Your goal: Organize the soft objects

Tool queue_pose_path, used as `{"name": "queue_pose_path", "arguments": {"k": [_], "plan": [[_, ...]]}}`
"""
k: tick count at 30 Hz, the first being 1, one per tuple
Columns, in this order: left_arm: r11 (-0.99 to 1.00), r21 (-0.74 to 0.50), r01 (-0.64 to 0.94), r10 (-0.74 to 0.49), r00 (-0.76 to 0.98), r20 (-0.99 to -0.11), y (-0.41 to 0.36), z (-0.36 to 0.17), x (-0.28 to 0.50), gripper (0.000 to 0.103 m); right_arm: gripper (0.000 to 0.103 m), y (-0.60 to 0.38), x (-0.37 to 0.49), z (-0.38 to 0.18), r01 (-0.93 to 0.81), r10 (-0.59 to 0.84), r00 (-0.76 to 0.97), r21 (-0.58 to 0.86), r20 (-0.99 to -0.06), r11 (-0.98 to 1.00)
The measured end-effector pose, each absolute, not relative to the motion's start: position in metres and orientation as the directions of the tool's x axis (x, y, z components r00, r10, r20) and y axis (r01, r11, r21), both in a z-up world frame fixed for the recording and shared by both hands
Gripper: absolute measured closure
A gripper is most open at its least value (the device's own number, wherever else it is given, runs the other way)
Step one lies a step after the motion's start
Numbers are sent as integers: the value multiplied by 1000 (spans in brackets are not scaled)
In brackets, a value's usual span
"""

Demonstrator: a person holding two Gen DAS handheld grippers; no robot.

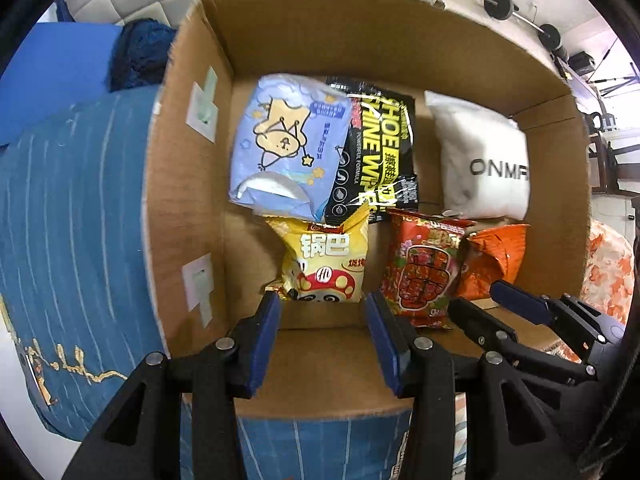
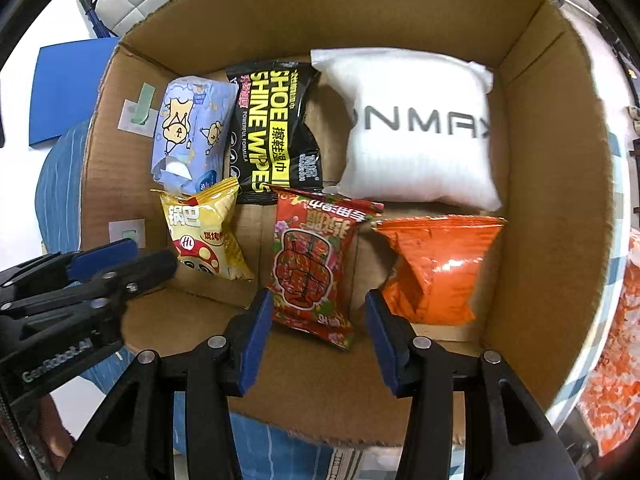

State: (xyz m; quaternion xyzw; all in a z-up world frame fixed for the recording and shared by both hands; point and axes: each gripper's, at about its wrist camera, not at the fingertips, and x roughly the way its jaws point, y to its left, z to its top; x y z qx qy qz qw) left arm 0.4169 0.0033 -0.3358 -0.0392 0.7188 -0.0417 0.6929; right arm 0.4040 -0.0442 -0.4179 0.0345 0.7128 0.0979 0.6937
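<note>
Nearest, the left gripper [image 1: 322, 308] hangs over the near edge of the cardboard box [image 1: 188, 184], its blue pads apart with nothing between them, the yellow snack bag [image 1: 326, 264] lying just beyond its tips. To its right the right gripper [image 2: 316, 306] points down over the same edge, jaws likewise parted and empty, the red snack bag [image 2: 312, 268] lying on the box floor past its tips. Right of the red bag sits the orange snack bag [image 2: 436, 268], close to the right wall. In the far row, from left to right, lie the pale blue tissue pack [image 1: 280, 148], overlapped at its near end by the yellow bag's top, the black shoe wipes pack [image 2: 272, 132] and the white pillow pouch [image 2: 416, 128]. The box rests on a blue striped cloth [image 1: 68, 240]
</note>
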Motion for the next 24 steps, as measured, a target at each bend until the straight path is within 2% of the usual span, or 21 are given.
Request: {"name": "queue_pose_path", "arguments": {"k": [2, 3, 6, 7, 9, 12, 14, 17, 20, 24], "plan": [[995, -104, 9, -104, -11, -995, 0, -328, 413, 51, 49, -48, 398, -411, -86, 176, -22, 177, -984, 980], [995, -98, 11, -98, 7, -995, -1, -322, 411, 43, 44, -49, 397, -408, -84, 174, -14, 175, -985, 981], [996, -89, 12, -90, 64, -994, -2, -307, 406, 37, 38, -54, 394, -397, -78, 152, 18, 150, -988, 986], [996, -87, 9, -88, 76, -993, -1, -304, 404, 21, 37, -55, 392, -394, -77, 149, 25, 147, -989, 986], [997, -80, 4, -80, 101, -992, 4, -298, 401, 6, 29, -57, 386, -389, -74, 139, 40, 136, -989, 988], [998, -66, -5, -65, 132, -989, 8, -288, 401, 2, 22, -62, 385, -379, -68, 119, 66, 114, -991, 991], [997, -75, -13, -73, 137, -988, 13, -284, 399, 1, 14, -66, 383, -375, -55, 107, 81, 103, -991, 993], [997, -77, -20, -73, 151, -986, 15, -277, 393, 1, 13, -79, 386, -368, -32, 101, 93, 99, -991, 995], [997, -73, -27, -68, 167, -984, 16, -271, 388, 1, 3, -83, 384, -362, -13, 102, 111, 102, -989, 995], [998, -62, -29, -55, 202, -978, 18, -258, 379, 1, 3, -86, 377, -352, -2, 99, 130, 99, -987, 995]]}}
